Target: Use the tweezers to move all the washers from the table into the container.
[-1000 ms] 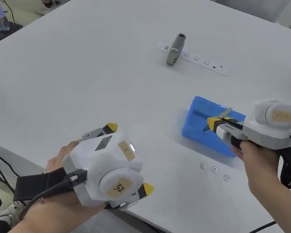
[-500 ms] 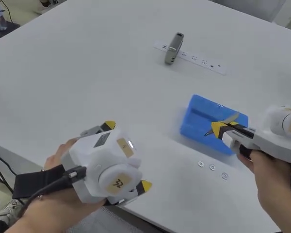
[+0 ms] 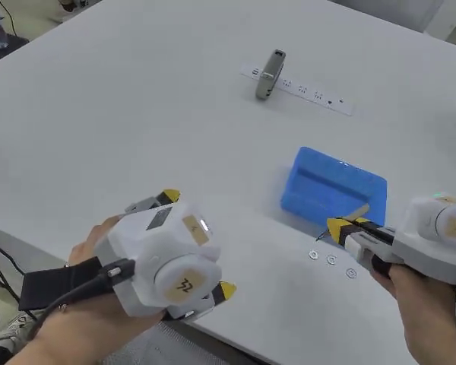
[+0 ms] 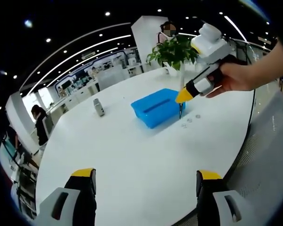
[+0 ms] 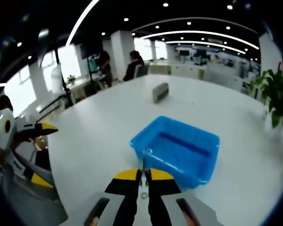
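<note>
Washers [image 3: 331, 260]: three, flat on the white table [image 3: 137, 114], in a short row just beside the container.
Container [image 3: 334, 186]: one, a blue tray.
Tweezers [image 4: 180, 111]: one pair, clamped in the closed right gripper [image 3: 340, 226], tips near the washers.
Left gripper [image 4: 146, 183]: jaws wide apart, empty, well apart from the washers.
Beyond: one power strip [image 3: 311, 95], with one grey block [image 3: 270, 74] upright on it.

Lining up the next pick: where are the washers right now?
Head view, lower right: three washers in a row on the table, close beside the blue container.
</note>
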